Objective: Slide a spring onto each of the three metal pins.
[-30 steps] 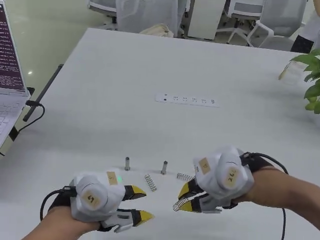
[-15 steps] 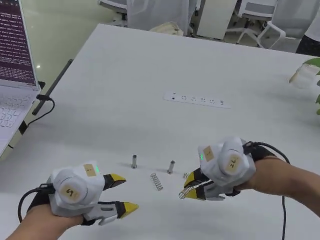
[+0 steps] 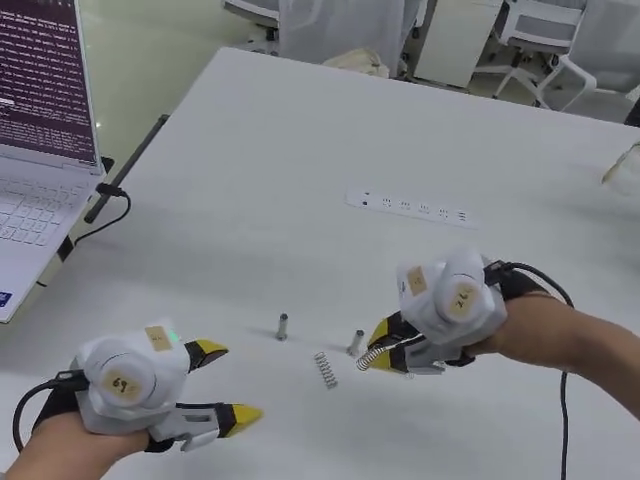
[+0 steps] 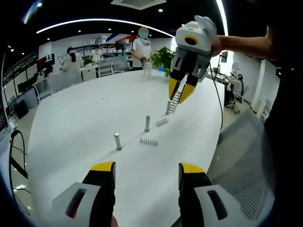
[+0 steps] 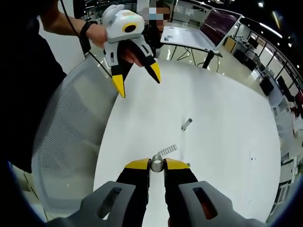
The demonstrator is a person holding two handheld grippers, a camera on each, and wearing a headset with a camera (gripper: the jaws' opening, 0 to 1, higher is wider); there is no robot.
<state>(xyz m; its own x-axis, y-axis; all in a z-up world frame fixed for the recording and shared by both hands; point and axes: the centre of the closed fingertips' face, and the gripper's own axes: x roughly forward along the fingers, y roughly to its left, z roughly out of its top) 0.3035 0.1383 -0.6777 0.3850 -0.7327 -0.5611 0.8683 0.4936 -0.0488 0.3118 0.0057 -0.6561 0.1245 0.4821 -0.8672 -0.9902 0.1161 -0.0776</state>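
My right gripper (image 3: 385,345) (image 5: 157,167) is shut on a spring (image 3: 371,358) (image 5: 157,163), which hangs from its tips just right of a short metal pin (image 3: 356,343). A second pin (image 3: 282,326) stands to the left. In the left gripper view three pins stand in a row, the near one (image 4: 117,141), the middle one (image 4: 147,123) and the far one (image 4: 167,109), partly behind the held spring (image 4: 175,100). Two loose springs (image 4: 148,141) (image 4: 162,122) lie beside them. My left gripper (image 3: 225,382) (image 4: 147,170) hovers open at the near left, holding nothing.
A white power strip (image 3: 413,208) lies farther back on the white table (image 3: 300,150). An open laptop (image 3: 40,150) sits at the left edge, with a black cable (image 3: 105,200) beside it. Office chairs stand beyond the far edge.
My right gripper has carried the spring up and toward the pin beside it. My left gripper has drawn back to the left, away from the pins. The head camera has shifted.
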